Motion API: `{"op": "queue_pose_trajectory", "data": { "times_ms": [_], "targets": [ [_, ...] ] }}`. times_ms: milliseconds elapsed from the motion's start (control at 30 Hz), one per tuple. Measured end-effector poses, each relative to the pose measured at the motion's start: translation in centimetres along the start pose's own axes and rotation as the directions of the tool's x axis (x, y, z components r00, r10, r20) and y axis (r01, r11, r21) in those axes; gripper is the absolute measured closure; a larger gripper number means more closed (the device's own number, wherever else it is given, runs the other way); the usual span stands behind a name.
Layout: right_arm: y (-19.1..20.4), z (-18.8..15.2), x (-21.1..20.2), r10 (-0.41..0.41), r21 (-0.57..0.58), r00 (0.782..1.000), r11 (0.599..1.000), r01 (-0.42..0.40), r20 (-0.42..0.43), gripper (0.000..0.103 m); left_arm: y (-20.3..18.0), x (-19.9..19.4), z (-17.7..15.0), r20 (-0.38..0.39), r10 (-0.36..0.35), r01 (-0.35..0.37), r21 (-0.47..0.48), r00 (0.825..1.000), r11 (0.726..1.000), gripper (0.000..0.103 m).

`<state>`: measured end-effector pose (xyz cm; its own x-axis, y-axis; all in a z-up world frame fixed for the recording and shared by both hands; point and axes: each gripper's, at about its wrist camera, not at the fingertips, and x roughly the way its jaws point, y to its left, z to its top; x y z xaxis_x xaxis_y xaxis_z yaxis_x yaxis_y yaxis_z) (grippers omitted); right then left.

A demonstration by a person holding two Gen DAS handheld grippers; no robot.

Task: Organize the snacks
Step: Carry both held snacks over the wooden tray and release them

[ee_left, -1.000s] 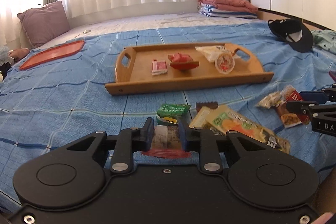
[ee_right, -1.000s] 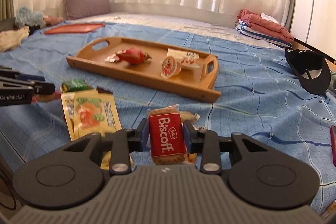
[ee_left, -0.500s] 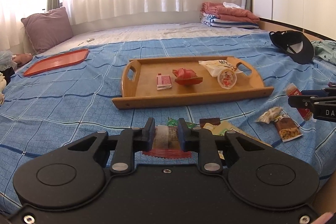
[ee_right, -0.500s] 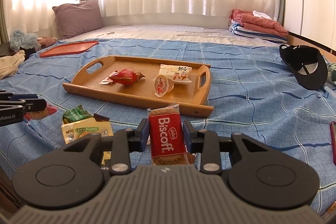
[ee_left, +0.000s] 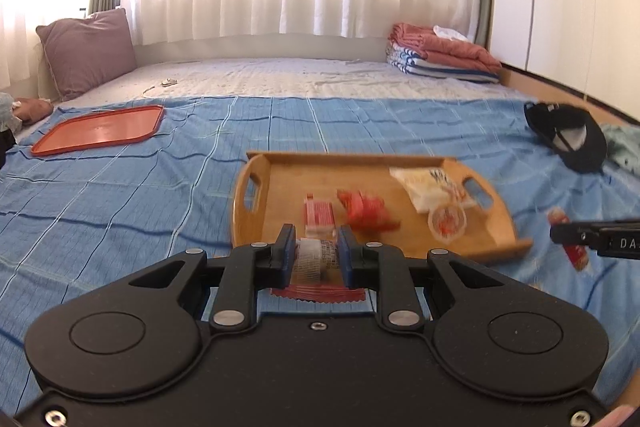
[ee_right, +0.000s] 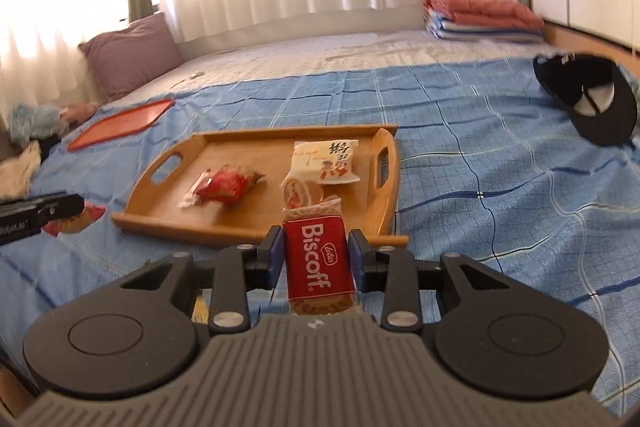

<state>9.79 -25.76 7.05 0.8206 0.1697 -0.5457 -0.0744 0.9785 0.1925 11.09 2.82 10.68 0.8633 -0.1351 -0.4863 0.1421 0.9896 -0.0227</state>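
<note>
Left gripper [ee_left: 316, 255] fingers pinch a red-edged snack packet [ee_left: 318, 261] before the wooden tray [ee_left: 400, 163]

Red Biscoff packet [ee_right: 318, 269] upright before wooden tray [ee_right: 256, 227]

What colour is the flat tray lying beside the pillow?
Orange-red tray, clearest in the left wrist view.

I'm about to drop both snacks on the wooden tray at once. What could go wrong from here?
The right claw carries the Biscoff pack in line with the jelly cup near the wooden tray front edge, so lowering there may knock it. The left claw grips its red-edged packet at one end; it may swing or slip.
</note>
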Motion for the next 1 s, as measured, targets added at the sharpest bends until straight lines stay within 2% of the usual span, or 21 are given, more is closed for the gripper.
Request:
{"op": "queue_pose_trajectory", "data": {
  "times_ms": [167, 300, 500, 667, 1000],
  "targets": [
    [-1.6, 2.8, 3.4, 0.018, 0.086, 0.995, 0.996, -0.01, -0.099, 0.063, 0.6, 2.9, 2.6, -0.017, -0.013, 0.013, -0.016, 1.0, 1.0, 0.082],
    [-2.6, 4.1, 6.6, 0.005, 0.128, 0.987, 0.992, 0.015, -0.161, 0.063, 1.6, 6.0, 3.8, -0.055, -0.042, 0.037, -0.092, 0.998, 0.995, 0.082],
    [-3.1, 5.2, 10.2, -0.04, 0.128, 0.981, 0.99, 0.066, -0.192, 0.063, 2.6, 11.2, 4.7, -0.088, -0.014, 0.005, -0.103, 0.996, 0.995, 0.082],
    [-3.2, 5.2, 12.5, -0.043, 0.13, 0.975, 0.989, 0.073, -0.219, 0.063, 3.5, 15.1, 4.3, -0.133, 0.014, -0.03, -0.117, 0.991, 0.993, 0.082],
    [-2.8, 4.9, 15.2, -0.059, 0.11, 0.969, 0.99, 0.087, -0.241, 0.063, 3.4, 18.9, 2.8, -0.155, 0.045, -0.061, -0.103, 0.987, 0.993, 0.082]
  ]
}}
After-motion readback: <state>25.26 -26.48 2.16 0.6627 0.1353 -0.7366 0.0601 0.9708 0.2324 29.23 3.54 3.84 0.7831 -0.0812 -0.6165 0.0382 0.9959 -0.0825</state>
